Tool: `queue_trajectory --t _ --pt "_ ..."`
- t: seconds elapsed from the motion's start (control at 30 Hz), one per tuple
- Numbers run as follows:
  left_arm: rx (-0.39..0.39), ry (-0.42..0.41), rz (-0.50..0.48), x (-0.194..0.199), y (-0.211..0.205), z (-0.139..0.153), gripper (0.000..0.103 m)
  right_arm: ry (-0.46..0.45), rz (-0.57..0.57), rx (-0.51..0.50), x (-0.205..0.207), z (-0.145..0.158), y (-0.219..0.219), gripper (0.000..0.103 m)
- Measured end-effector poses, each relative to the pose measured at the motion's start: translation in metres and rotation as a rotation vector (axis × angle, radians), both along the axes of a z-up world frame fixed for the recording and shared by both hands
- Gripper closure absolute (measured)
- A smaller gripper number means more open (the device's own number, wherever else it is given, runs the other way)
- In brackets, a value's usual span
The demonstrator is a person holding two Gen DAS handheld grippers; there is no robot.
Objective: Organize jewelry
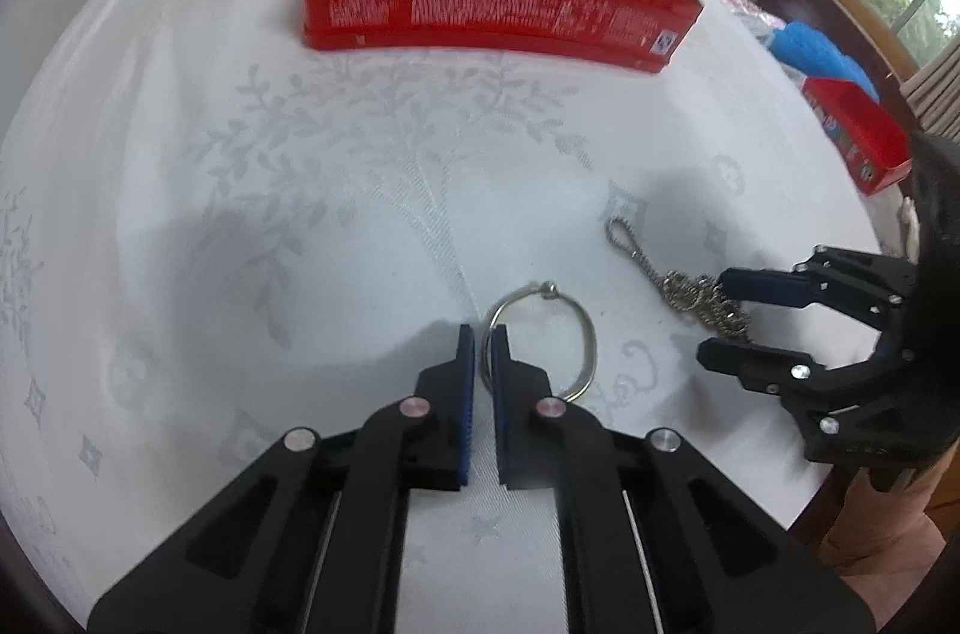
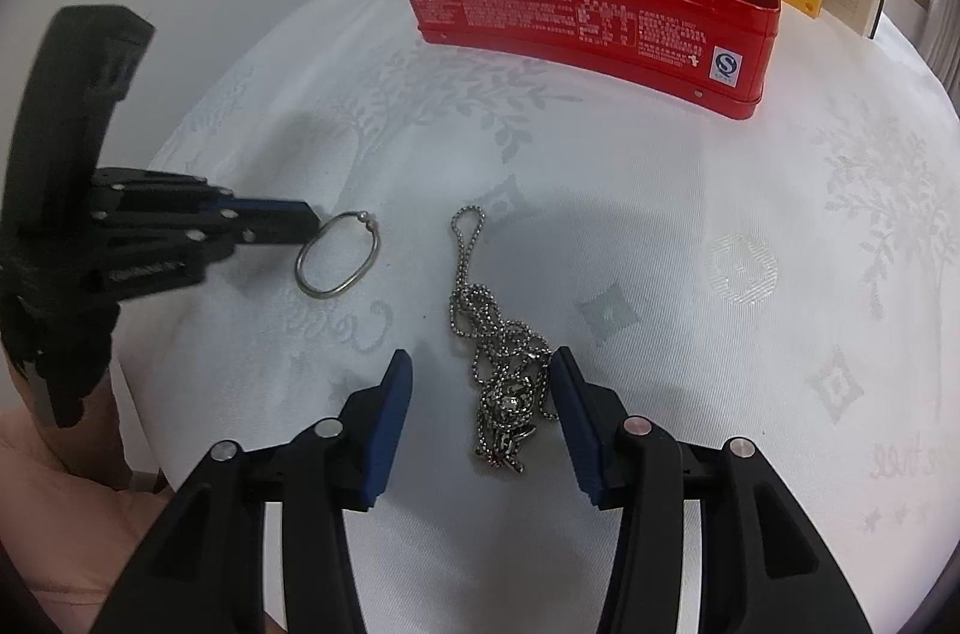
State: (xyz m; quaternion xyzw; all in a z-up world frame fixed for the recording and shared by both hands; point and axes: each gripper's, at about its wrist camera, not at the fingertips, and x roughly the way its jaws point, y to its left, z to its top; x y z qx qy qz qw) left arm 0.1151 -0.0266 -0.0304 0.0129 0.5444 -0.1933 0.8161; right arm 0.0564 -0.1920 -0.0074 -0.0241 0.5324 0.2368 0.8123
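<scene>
Left gripper (image 1: 483,334): jaws nearly closed, clamped on the left edge of the silver ring (image 1: 540,340), whose thin rim runs between the blue pads.
Silver ring: lies flat on the white table (image 1: 300,214), just left of the chain.
Right gripper (image 2: 480,364): jaws about half open, gripping nothing, with the bunched end of the chain necklace (image 2: 498,370) lying between them, untouched by the left pad.
Red tin (image 2: 600,3): open, at the far side of the table, well apart from both pieces.
</scene>
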Motion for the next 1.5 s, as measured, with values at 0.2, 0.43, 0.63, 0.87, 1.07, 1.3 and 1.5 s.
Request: queue_trajectory --t 0.2,0.43,0.63,0.87,1.07,1.3,1.5 --pt "0.041 -0.05 -0.093 0.014 -0.014 0.012 0.091 0.005 -0.002 0.008 0.004 -0.001 0.0 0.054" --pt "0.081 -0.005 -0.194 0.033 -0.03 -0.001 0.091 0.026 -0.008 0.047 0.008 0.0 -0.006 0.054" --pt "0.059 0.015 -0.205 0.034 -0.035 -0.009 0.091 0.032 -0.01 0.03 0.013 0.001 -0.004 0.054" --pt "0.015 -0.006 -0.182 0.031 -0.024 -0.003 0.091 0.029 -0.01 0.008 0.017 0.0 0.0 0.054" --pt "0.03 0.003 -0.263 0.029 -0.031 -0.001 0.091 0.033 -0.015 0.012 0.02 0.0 -0.001 0.054" --pt "0.044 0.017 -0.306 0.03 -0.036 -0.007 0.091 0.044 -0.017 0.03 0.022 -0.002 -0.004 0.054" --pt "0.012 0.002 -0.334 0.023 -0.031 0.003 0.086 0.048 -0.017 0.041 0.023 -0.004 -0.003 0.054"
